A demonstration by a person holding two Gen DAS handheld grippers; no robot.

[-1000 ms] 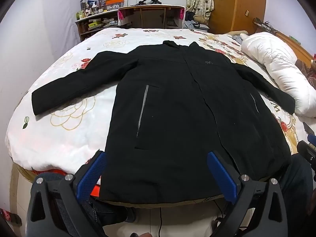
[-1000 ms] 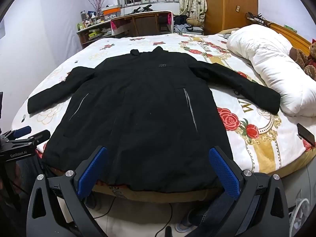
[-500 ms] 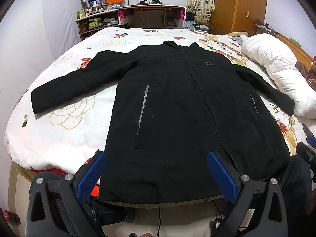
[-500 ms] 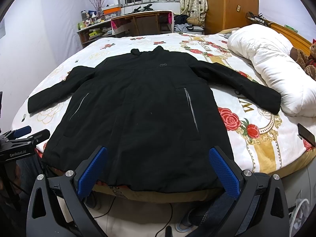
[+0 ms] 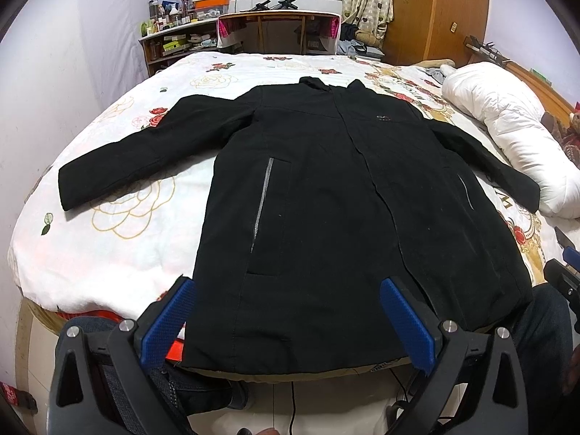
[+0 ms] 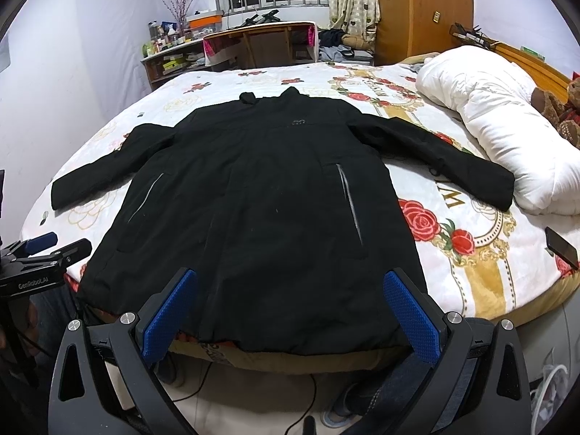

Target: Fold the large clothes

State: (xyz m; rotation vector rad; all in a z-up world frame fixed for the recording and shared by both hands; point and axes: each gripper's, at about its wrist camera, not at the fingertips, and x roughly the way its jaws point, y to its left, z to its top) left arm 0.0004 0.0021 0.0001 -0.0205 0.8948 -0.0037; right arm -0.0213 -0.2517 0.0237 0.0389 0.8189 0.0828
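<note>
A bed (image 5: 119, 250) with rose-print bedding carries the black coat (image 5: 337, 210), spread flat with sleeves out, ready for folding. Left gripper (image 5: 286, 320) and right gripper (image 6: 288, 320) hover near the coat's hem, fingers released, empty.

Coat (image 5: 326, 195) spread flat on the bed (image 5: 108, 253), collar toward the far desk (image 5: 279, 29), hem at the near edge (overhanging slightly). Sleeves out to left and right. Quilt (image 6: 500, 123) bundled at the right, touching the right cuff. Phone (image 6: 561, 243) near the right edge.
</note>
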